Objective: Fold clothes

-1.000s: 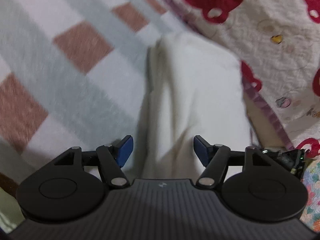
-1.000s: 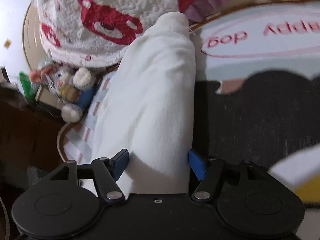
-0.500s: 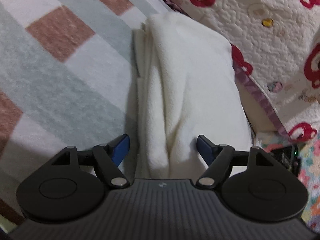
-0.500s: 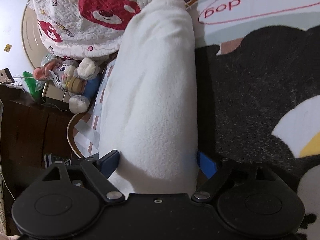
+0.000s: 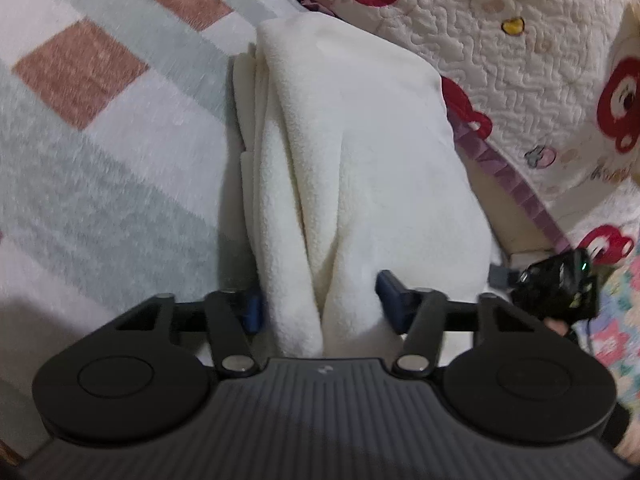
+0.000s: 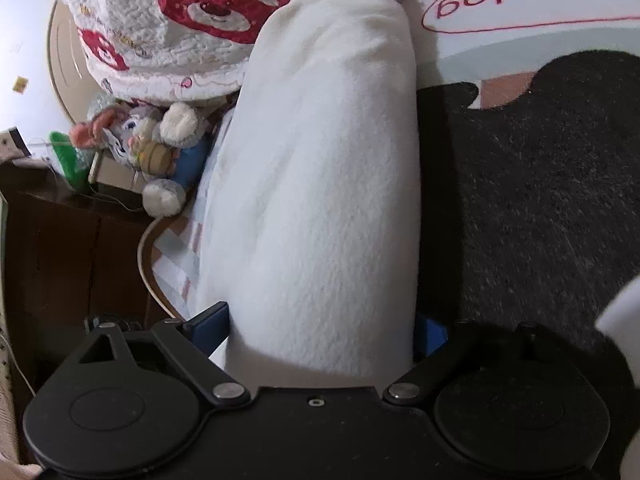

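A folded white fleece garment [image 5: 352, 152] lies as a thick bundle on a checked blanket [image 5: 100, 128]. My left gripper [image 5: 320, 300] has its blue pads on either side of the near end of the bundle, which fills the gap between them. In the right wrist view the same garment [image 6: 320, 168] runs away from my right gripper [image 6: 320, 332]. Its blue pads straddle the other end of the bundle, pressed against its sides. The other gripper [image 5: 556, 284] shows as a black shape at the right in the left wrist view.
A quilt with red bear prints [image 5: 520, 40] lies beyond the garment, also in the right wrist view [image 6: 180, 20]. A black and white "happy dog" blanket [image 6: 540, 160] lies to the right. Plush toys [image 6: 152, 148] and a dark wooden cabinet [image 6: 60, 260] sit beside the bed.
Both grippers have moved in along the bundle, so the garment sits deeper between the pads. The left pads have come closer together on the cloth.
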A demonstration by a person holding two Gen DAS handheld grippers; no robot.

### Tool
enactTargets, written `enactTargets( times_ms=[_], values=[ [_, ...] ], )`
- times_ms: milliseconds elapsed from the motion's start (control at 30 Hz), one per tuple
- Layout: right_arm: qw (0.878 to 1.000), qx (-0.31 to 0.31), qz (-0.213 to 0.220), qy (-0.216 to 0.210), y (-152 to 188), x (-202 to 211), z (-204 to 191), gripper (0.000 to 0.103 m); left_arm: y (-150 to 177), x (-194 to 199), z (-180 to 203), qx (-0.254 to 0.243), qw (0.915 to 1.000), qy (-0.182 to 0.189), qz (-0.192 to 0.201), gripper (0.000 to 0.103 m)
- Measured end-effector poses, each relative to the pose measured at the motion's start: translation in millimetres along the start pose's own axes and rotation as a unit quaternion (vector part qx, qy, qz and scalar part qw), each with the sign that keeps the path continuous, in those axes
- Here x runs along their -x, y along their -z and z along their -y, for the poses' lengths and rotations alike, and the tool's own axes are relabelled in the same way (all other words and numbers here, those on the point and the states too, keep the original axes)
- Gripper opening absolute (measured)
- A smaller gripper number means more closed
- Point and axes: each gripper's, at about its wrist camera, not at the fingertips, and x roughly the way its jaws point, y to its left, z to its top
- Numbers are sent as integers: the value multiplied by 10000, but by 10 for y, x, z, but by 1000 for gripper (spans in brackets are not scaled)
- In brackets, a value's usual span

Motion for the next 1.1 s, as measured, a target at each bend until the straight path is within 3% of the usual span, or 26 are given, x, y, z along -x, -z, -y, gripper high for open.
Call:
enactTargets(
  times_ms=[100,167,267,767,1100],
  values=[
    [9989,431,139,137,24,3,-108,83,-28,16,98,-369,9991,-219,-19,40],
    [9963,797,260,209,65,52,-250,70,-20,45,158,-564,9978,-348,25,38],
    [9909,1240,423,324,104,146,-469,62,-8,99,280,-930,9940,-559,120,35],
    [9668,2418,734,385,136,173,-1254,59,-118,588,362,-1090,9889,-692,729,33],
    [9419,3250,672,512,-16,10,-1776,59,-171,765,230,-821,9874,-778,1103,34]
  ],
)
